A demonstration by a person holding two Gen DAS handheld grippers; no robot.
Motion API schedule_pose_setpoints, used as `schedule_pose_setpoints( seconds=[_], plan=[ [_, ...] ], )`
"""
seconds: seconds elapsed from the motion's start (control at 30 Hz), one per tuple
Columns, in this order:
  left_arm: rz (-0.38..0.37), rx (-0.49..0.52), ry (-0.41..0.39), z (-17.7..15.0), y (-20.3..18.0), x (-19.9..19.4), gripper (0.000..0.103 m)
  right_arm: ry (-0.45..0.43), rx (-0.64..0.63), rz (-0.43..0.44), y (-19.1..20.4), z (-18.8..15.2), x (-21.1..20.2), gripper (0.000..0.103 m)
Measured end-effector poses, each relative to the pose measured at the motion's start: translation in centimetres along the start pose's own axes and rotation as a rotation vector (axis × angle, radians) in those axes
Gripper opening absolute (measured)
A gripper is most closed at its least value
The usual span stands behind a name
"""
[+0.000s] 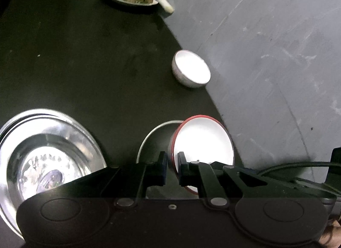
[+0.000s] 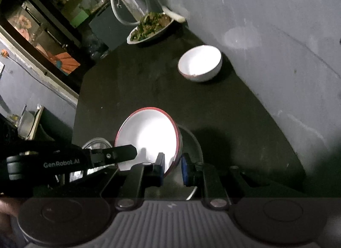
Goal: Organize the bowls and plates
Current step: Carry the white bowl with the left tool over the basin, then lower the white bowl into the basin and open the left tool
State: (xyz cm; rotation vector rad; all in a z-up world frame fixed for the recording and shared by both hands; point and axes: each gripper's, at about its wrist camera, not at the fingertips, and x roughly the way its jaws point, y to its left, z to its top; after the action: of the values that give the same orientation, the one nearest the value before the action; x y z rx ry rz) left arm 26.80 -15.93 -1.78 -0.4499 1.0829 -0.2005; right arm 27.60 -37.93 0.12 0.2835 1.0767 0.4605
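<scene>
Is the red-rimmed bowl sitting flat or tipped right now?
Tipped. The red-rimmed bowl leans on edge over a metal dish, its white inside facing the cameras, rim between both tools' fingers.

Left gripper (image 1: pixel 172 162): matte black, round silver rivets, black cable beside it. Right gripper (image 2: pixel 172 165): black linkage, blue pads (image 2: pixel 185 169), ribbed grey housing.
</scene>
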Motion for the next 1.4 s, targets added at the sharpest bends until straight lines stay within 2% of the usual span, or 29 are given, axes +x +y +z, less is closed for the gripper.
schedule_pose_setpoints(
  seconds=[0.5,0.8,0.97,1.07,1.13,1.3,1.37,1.4],
  plan=[
    [0.086,-0.040,0.134,0.0,0.6,1.8,0.010,0.099,-0.007,0.003,-0.2,-0.3,1.5,0.020],
    [0.088,-0.021,0.138,0.2,0.6,1.8,0.011,0.121,0.010,-0.011,-0.1,-0.4,2.3,0.022],
    [0.081,-0.035,0.126,0.2,1.0,1.6,0.017,0.116,0.012,-0.014,0.1,-0.6,2.1,0.025],
    [0.060,-0.041,0.116,0.0,1.2,1.2,0.022,0.107,0.010,-0.022,0.3,-0.6,1.9,0.026],
    [0.047,-0.038,0.099,0.0,1.2,0.7,0.029,0.100,0.010,-0.024,0.3,-0.7,1.8,0.028],
    [0.025,-0.012,0.041,0.3,0.7,-0.9,0.045,0.062,0.002,-0.028,0.7,-0.7,0.6,0.042],
    [0.054,0.004,0.016,0.5,0.7,-1.5,0.061,0.043,-0.001,-0.029,0.9,-0.7,0.1,0.049],
    [0.085,0.013,-0.006,0.6,0.6,-1.9,0.070,0.034,-0.006,-0.035,1.0,-0.7,-0.1,0.056]
  ],
)
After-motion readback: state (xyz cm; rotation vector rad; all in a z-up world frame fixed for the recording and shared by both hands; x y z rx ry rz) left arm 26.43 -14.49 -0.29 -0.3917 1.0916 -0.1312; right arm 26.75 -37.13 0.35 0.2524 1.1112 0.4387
